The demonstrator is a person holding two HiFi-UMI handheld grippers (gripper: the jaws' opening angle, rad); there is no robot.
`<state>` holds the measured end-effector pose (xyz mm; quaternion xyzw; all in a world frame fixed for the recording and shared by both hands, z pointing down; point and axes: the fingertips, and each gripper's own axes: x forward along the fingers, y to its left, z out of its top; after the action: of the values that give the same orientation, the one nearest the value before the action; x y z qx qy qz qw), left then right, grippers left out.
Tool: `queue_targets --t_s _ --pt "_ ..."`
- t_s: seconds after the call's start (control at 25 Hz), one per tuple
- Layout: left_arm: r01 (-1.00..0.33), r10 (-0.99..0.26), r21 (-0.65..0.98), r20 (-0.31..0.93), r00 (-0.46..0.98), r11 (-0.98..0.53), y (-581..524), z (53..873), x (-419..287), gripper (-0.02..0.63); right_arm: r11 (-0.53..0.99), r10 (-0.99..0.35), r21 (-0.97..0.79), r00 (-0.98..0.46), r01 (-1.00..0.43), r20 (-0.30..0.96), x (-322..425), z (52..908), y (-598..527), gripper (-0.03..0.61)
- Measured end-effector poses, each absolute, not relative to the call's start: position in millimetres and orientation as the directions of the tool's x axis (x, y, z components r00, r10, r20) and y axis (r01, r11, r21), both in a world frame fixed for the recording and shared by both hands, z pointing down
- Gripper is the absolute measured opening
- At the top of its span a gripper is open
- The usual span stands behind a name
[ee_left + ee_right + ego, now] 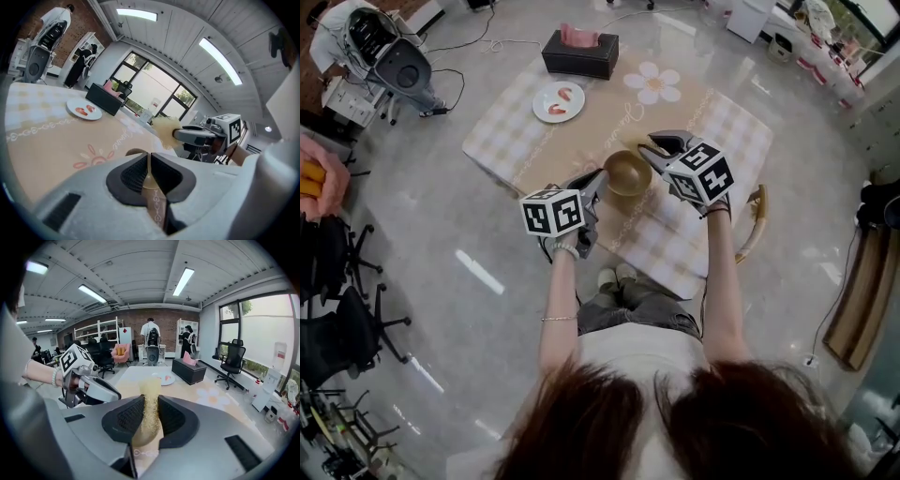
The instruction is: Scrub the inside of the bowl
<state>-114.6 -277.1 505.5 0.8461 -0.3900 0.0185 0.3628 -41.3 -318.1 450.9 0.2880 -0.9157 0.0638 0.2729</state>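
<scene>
Counting two grippers, one bowl, one scrubber.

- Left gripper (149, 165) is pinching the brass bowl (628, 173) by its left rim, jaws all but together on the thin metal.
- Right gripper (149, 414) is clamping a yellow fibrous scrubber (150, 397), jaws pressing its sides and the tip sticking out past them. It is hanging just beside the bowl's right rim.
- The bowl is sitting between both grippers over the low table (502, 141), near its front edge. Cannot tell whether it is resting or lifted.
- Beyond it, open tablecloth is running up to one white plate (559, 101) with red pieces. One dark tissue box (580, 53) is at the far edge.
- At least two black office chairs (347, 328) are standing on the floor to the left, well apart from the table.
</scene>
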Motion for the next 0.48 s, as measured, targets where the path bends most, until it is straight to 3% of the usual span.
queue_targets --t_s 0.16,0.28,0.48 --pt "-0.66 -0.639 0.627 0.316 0.701 -0.414 -273.5 510.5 -116.4 0.017 0.855 -0.458 0.08 -0.674 -0.513 0.579 -42.3 455.1 -315.7 0.08" --pt "-0.632 -0.642 0.67 0.295 0.708 -0.39 -274.0 510.0 -118.6 0.079 0.883 -0.428 0.122 -0.671 -0.454 0.605 -46.6 455.9 -315.6 0.08" --pt "-0.606 -0.642 0.716 0.29 0.71 -0.346 -271.3 519.3 -121.2 0.097 0.93 -0.359 0.193 -0.654 -0.314 0.666 -55.7 457.6 -314.1 0.078"
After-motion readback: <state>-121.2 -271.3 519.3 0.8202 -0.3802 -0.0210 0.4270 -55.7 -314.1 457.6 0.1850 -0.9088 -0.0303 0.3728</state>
